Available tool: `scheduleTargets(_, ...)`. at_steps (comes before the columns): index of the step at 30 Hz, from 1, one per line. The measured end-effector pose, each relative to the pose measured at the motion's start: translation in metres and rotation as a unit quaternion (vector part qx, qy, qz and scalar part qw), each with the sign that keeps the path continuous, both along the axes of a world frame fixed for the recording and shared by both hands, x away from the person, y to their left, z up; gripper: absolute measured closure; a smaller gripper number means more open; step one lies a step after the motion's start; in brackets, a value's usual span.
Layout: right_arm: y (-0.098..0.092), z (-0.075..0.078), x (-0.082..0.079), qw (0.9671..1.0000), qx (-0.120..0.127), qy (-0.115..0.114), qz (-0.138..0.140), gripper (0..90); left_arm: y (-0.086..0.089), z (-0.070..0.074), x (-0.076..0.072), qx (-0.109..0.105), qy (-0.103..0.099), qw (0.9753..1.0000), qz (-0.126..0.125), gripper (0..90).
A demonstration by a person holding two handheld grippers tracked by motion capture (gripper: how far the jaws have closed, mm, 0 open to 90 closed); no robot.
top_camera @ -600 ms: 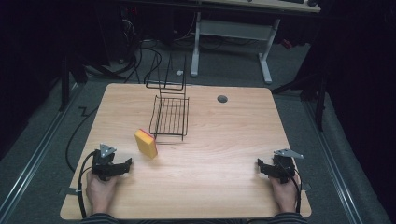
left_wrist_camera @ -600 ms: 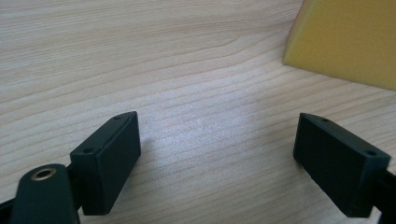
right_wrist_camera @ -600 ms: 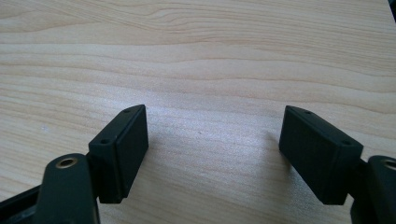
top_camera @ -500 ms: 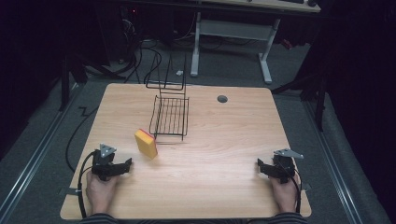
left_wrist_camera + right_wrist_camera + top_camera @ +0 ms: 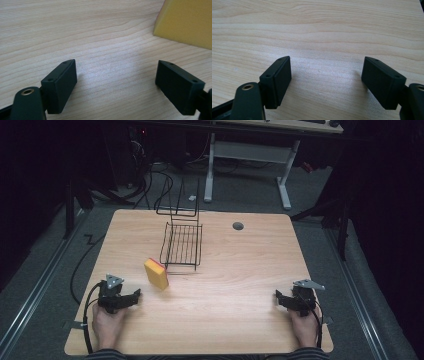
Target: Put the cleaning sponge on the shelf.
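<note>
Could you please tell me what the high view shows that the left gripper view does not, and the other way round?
The high view alone takes in the black wire rack, the right gripper, both hands and the floor around the table. The left gripper view alone gives a close look between the left gripper jaws, which stand wide apart with bare wood between them. Both show the wooden table and the yellow sponge, apart from the left gripper.
</note>
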State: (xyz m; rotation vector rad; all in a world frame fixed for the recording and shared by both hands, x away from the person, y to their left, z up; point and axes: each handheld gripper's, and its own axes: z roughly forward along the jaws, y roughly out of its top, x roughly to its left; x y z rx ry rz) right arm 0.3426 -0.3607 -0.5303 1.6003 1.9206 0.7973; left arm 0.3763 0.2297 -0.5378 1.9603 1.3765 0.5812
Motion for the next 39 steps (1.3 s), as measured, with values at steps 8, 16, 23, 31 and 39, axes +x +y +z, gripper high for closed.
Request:
scheduleTargets(8,0.000,0.000,0.000,1.0000,0.000,0.000,0.000,24.2,0.001,0.000,0.000,0.000,0.001,1.0000,-0.004,18.1)
scheduleTargets(16,0.000,0.000,0.000,1.0000,0.000,0.000,0.001,24.1,0.002,0.000,0.000,-0.007,0.001,1.0000,-0.005,17.9)
scheduleTargets(23,0.000,0.000,0.000,1.0000,-0.001,0.000,0.003,24.0,0.003,0.001,-0.001,-0.022,0.006,0.9997,-0.003,15.4)
scheduleTargets(31,0.000,0.000,0.000,1.0000,-0.001,0.000,0.003,24.1,0.006,0.010,-0.002,-0.063,0.002,0.9980,-0.003,15.2)
scheduleTargets(39,0.000,0.000,0.000,1.0000,-0.001,0.000,0.003,24.0,0.008,0.025,-0.006,-0.092,-0.017,0.9954,-0.019,15.2)
